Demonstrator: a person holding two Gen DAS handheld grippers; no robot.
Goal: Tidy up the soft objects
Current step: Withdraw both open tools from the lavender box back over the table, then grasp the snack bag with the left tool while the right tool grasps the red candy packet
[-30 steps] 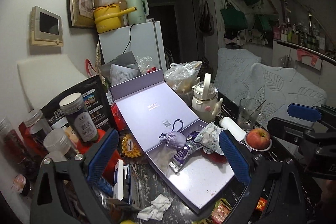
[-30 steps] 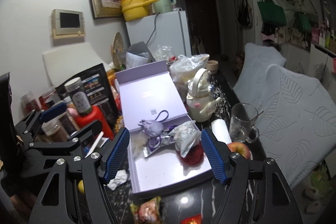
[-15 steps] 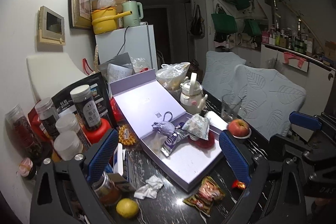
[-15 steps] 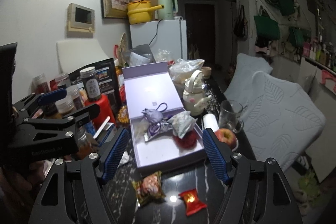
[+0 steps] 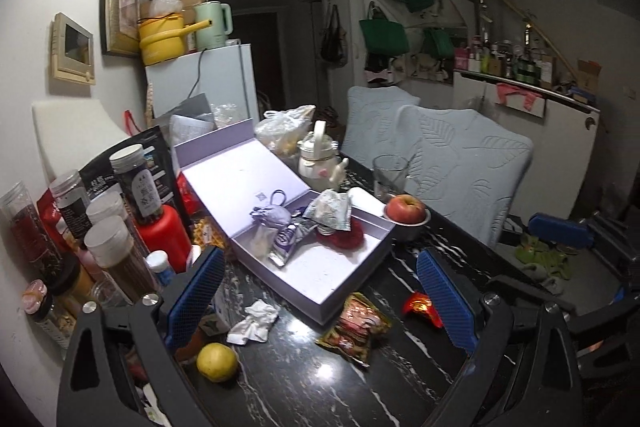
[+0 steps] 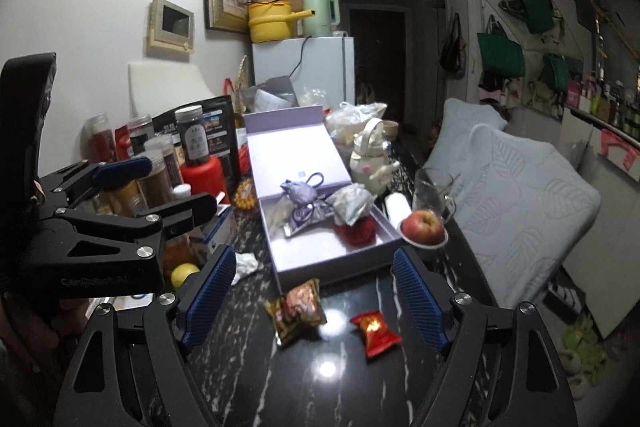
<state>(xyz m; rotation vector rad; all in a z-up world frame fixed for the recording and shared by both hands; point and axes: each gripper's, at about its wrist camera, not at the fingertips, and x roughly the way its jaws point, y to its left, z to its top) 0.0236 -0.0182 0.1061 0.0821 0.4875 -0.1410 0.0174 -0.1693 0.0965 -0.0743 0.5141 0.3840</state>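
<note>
An open lavender box lies on the black table. In it are a purple drawstring pouch, a patterned sachet, a purple packet and a red fluffy piece. My left gripper is open and empty, back from the box's near corner. My right gripper is also short of the box, its jaws opening with nothing gripped. Below them on the table lies a brown snack packet, with a red packet beside it.
Jars and a red bottle crowd the left side. A crumpled tissue and a lemon lie near the left fingers. A teapot, a glass and an apple in a bowl stand right of the box. Cushioned seats border the table.
Both grippers have drawn back from the box, so the snack packets, tissue and lemon on the near table have come into view. The right jaws have widened.
</note>
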